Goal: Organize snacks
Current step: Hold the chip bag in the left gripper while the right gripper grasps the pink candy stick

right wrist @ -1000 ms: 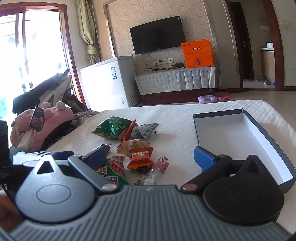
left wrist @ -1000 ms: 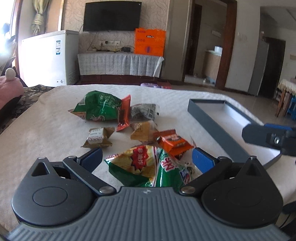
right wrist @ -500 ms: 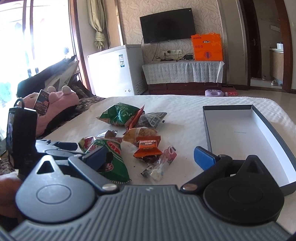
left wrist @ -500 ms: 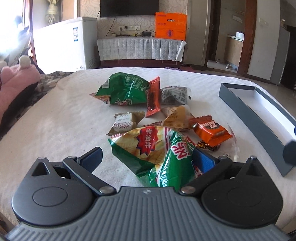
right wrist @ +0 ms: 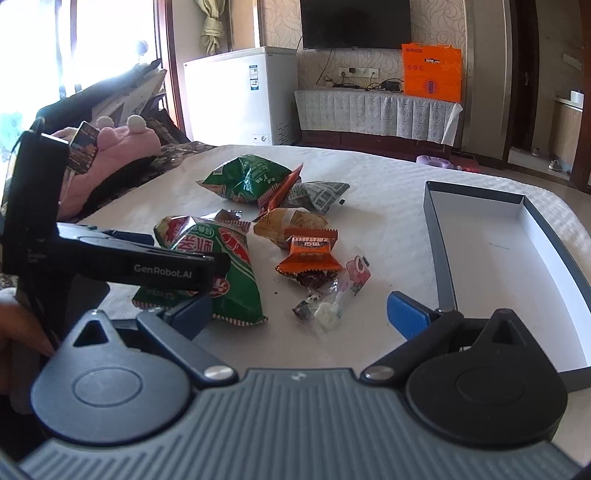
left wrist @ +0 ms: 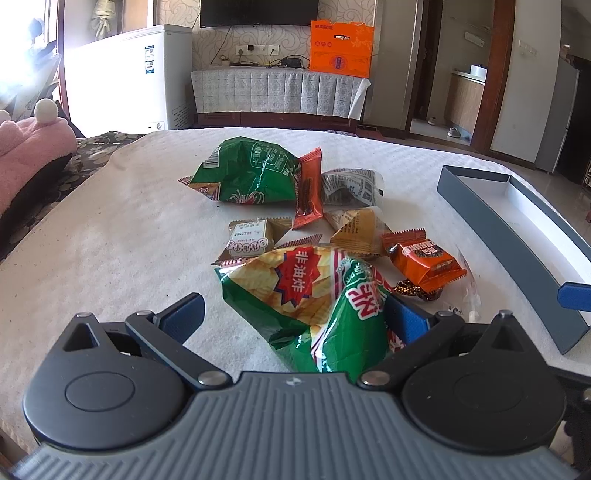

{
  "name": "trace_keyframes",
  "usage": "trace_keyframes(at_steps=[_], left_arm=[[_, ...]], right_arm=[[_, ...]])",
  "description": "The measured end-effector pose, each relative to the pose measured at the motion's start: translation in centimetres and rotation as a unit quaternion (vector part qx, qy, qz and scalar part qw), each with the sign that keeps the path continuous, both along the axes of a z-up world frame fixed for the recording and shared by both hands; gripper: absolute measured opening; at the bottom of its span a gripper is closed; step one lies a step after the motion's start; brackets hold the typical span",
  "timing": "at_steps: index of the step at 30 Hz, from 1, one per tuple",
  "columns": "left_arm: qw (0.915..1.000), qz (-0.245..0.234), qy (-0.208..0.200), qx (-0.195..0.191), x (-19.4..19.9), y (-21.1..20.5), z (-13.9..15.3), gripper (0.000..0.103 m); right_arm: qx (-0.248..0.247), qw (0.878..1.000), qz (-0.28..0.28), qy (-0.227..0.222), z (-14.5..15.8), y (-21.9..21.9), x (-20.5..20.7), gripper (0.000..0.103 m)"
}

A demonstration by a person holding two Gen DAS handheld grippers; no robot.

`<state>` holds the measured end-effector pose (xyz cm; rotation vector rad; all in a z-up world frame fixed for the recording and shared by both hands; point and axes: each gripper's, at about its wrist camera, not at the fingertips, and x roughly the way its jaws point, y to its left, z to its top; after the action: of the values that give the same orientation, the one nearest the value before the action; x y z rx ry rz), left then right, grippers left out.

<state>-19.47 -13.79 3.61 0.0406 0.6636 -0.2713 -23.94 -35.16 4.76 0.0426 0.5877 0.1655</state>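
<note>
left tongs (left wrist: pixel 291 314) gape round chip bag (left wrist: pixel 310 299) at lower centre, right tongs (right wrist: pixel 299 306) open, empty; puffy bag could squirt out b4 box (right wrist: pixel 439 254)

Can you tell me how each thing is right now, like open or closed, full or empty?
left gripper: open, around the chip bag.
right gripper: open, holding nothing.
chip bag: sealed, puffy, lying on the table.
far green bag: sealed, crinkled, lying down.
orange snack pack: sealed, lying on the table.
grey box: open on top, nothing in it.
TV: switched off.
</note>
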Motion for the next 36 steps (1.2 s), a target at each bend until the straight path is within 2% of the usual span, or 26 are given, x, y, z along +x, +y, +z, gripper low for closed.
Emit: trace_keyframes(at_steps=[5, 9, 11, 12, 13, 15, 20, 24, 29, 33, 36], left_arm=[[1.0000, -0.001, -0.002, 0.003, -0.2, -0.2, 0.0, 0.103], [1.0000, -0.002, -0.002, 0.003, -0.3, -0.1, -0.1, 0.103], [1.0000, -0.003, -0.001, 0.002, -0.3, 0.0, -0.1, 0.103], [1.0000, -0.005, -0.001, 0.002, -0.3, 0.0, -0.1, 0.103], [1.0000, -0.006, -0.001, 0.003, -0.3, 0.1, -0.1, 0.103], [1.0000, -0.008, -0.001, 0.004, -0.3, 0.2, -0.1, 0.103], [0.9999, -0.014, 0.002, 0.004, -0.3, 0.2, -0.2, 0.103], [0.9999, -0.016, 0.005, 0.001, -0.2, 0.2, -0.3, 0.103], [0.9998, -0.015, 0.010, -0.006, 0.1, 0.4, -0.4, 0.103], [0.9998, -0.018, 0.007, -0.003, 0.1, 0.4, -0.5, 0.103], [0.9997, -0.021, 0.010, -0.006, 0.1, 0.4, -0.6, 0.103]], right_arm=[[-0.015, 1.000, -0.022, 0.008, -0.4, 0.1, 0.4, 0.103], [0.010, 1.000, -0.028, 0.009, -0.5, -0.6, 0.7, 0.101], [0.018, 0.999, -0.036, 0.019, -0.8, -1.0, 1.2, 0.088], [0.023, 0.999, -0.039, 0.030, -1.1, -1.2, 1.6, 0.074], [0.026, 0.998, -0.040, 0.043, -1.4, -1.3, 1.9, 0.065], [0.029, 0.997, -0.035, 0.058, -1.9, -1.2, 2.4, 0.060], [0.010, 0.998, -0.041, 0.049, -2.4, -0.9, 3.0, 0.060], [0.048, 0.996, -0.066, 0.031, -2.0, -2.0, 3.3, 0.060], [0.109, 0.988, -0.090, 0.059, -2.9, -3.5, 5.1, 0.044], [0.098, 0.989, -0.081, 0.069, -3.5, -2.7, 6.0, 0.041], [0.111, 0.989, -0.072, 0.068, -3.7, -2.8, 5.9, 0.030]])
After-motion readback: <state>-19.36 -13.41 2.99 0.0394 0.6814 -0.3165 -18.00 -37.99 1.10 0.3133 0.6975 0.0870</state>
